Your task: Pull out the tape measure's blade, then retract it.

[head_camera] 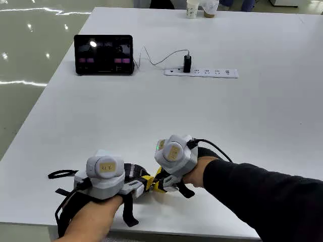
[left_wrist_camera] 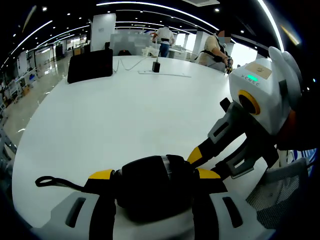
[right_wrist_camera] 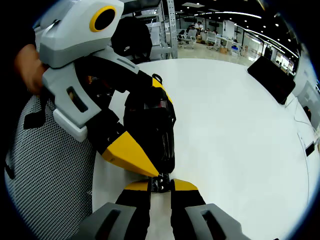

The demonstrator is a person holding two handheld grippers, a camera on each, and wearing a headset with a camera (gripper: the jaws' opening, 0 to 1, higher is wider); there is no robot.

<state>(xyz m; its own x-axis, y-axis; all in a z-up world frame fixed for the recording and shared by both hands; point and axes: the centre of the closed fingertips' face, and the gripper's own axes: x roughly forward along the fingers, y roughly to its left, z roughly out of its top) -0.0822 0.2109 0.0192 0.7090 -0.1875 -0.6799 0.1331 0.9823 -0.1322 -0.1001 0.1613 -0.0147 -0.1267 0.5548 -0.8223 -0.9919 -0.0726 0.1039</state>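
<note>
Jaws of the left gripper rise from the bottom of the left gripper view and are clamped from both sides on the black tape measure, which sits low in the middle of the frame, just above the white table. I judge this grip is there to anchor the case so that it cannot slide when the blade is drawn. The right gripper reaches in from the right edge, its yellow-tipped jaws pointing down at the case's near side.

At the bottom centre of the right gripper view, that gripper's own jaws stand almost together, apparently pinched on the small metal blade tip right where it leaves the case. No length of blade shows between tip and case, so the pull seems not yet begun. The left gripper comes down from the upper left of the frame, with the case wedged between its yellow pads. A mesh chair back fills the lower left.

Low in the centre of the head view, the two grippers meet nose to nose at the table's near edge, with a scrap of yellow and black between them. Open table lies to the right for the draw. A dark tablet and a power strip lie well apart in the upper part of the frame.
</note>
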